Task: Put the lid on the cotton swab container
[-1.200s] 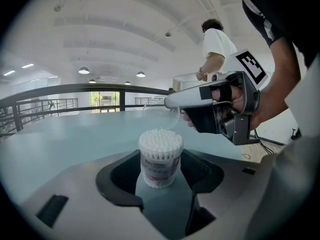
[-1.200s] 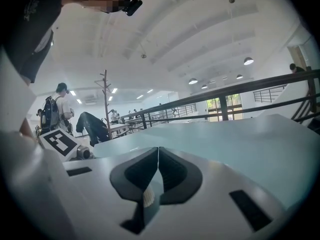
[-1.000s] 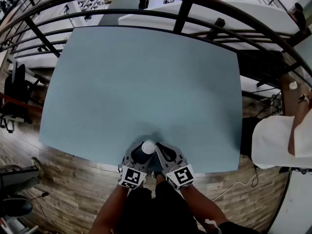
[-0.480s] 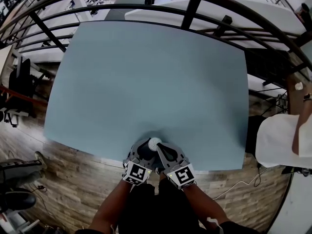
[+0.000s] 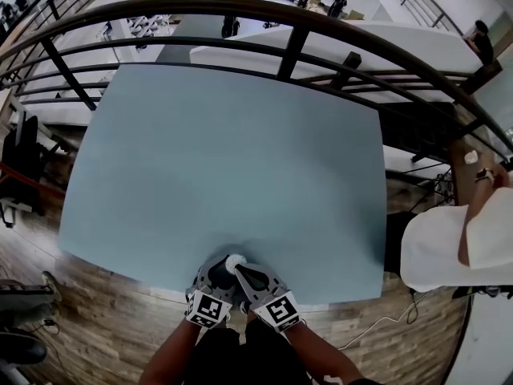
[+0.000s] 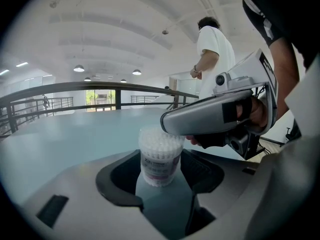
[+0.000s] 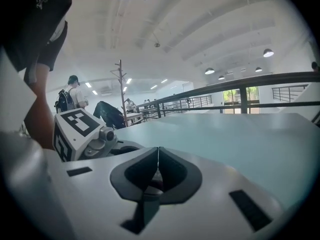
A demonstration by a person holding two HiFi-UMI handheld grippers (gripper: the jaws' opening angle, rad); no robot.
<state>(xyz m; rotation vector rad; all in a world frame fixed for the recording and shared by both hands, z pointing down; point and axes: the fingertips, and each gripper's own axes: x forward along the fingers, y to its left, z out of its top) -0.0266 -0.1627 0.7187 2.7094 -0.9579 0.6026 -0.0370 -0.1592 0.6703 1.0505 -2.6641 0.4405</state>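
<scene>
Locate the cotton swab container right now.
Head view, bottom centre: cotton swab container at the near edge of the table, between the jaws of the left tool, right tool close by its top.

The person is wearing a black short-sleeved top (image 7: 35,29). The left gripper (image 5: 217,274) and right gripper (image 5: 249,278) are showing pale grey shells, black-padded jaws and a cube (image 5: 207,309) of black-and-white square markers each.
</scene>
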